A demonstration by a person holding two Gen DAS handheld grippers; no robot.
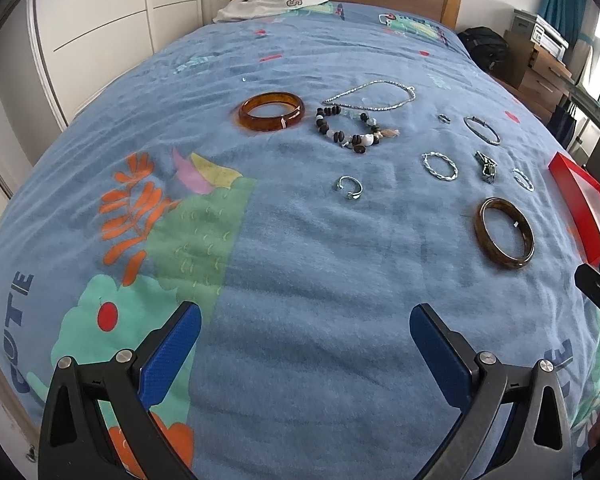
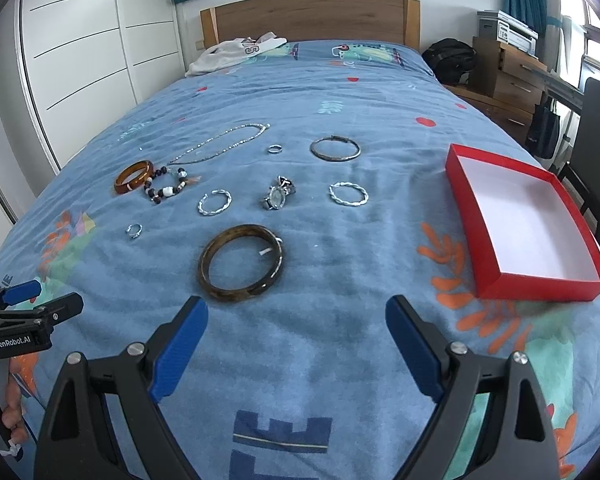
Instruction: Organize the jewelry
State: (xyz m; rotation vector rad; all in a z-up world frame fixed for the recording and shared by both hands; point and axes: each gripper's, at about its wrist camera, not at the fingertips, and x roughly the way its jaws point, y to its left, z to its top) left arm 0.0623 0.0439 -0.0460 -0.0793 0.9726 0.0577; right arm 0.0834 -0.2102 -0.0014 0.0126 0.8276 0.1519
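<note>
Jewelry lies spread on a blue bedspread [image 2: 340, 360]. A dark brown bangle [image 2: 240, 262] [image 1: 504, 233] lies nearest, just ahead of my open right gripper [image 2: 296, 332]. Beyond it lie a watch [image 2: 278, 193], two twisted silver bracelets [image 2: 215, 202] [image 2: 348, 193], a thin metal bangle [image 2: 335, 148], a small ring [image 2: 275, 149], an open silver ring [image 1: 349, 187], an amber bangle [image 1: 271, 111], a beaded bracelet [image 1: 350, 128] and a silver chain necklace [image 1: 370, 94]. An empty red box [image 2: 540, 280] sits at the right. My left gripper [image 1: 305, 332] hovers open over bare bedspread.
A white garment [image 2: 236, 54] lies by the wooden headboard [image 2: 308, 20]. White wardrobe doors [image 2: 88, 60] stand at the left. A black backpack [image 2: 450, 60], wooden drawers [image 2: 516, 76] and a dark chair [image 2: 596, 140] stand right of the bed.
</note>
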